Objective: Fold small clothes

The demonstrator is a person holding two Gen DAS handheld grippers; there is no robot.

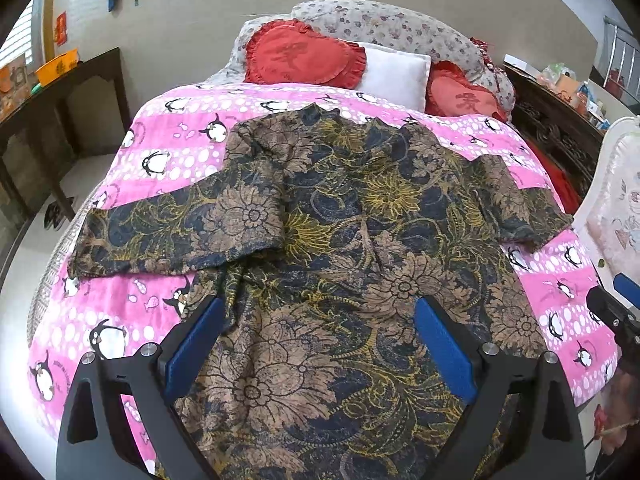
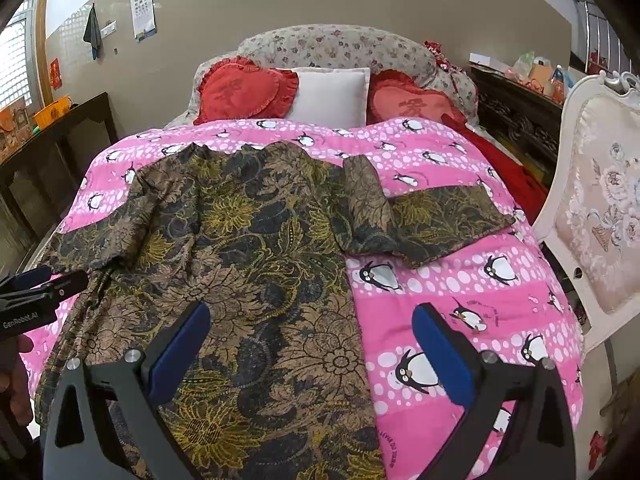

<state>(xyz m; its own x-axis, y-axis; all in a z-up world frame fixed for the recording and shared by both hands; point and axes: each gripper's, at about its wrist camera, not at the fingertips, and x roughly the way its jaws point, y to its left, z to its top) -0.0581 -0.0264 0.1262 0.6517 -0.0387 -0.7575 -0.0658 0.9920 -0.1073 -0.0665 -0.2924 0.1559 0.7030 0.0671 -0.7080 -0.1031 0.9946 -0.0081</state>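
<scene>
A dark floral garment in navy, tan and yellow lies spread flat on a pink penguin quilt, collar toward the pillows, both sleeves stretched sideways. My left gripper hovers open above its lower body, blue pads wide apart, nothing held. In the right wrist view the same garment fills the left half, its right sleeve lying out on the quilt. My right gripper is open over the garment's right hem edge, empty. The left gripper shows at that view's left edge; the right gripper peeks in on the left wrist view's right.
Two red heart cushions and a white pillow lie at the headboard. A white upholstered chair stands close on the right. A dark wooden desk stands left of the bed, a cluttered carved cabinet on the right.
</scene>
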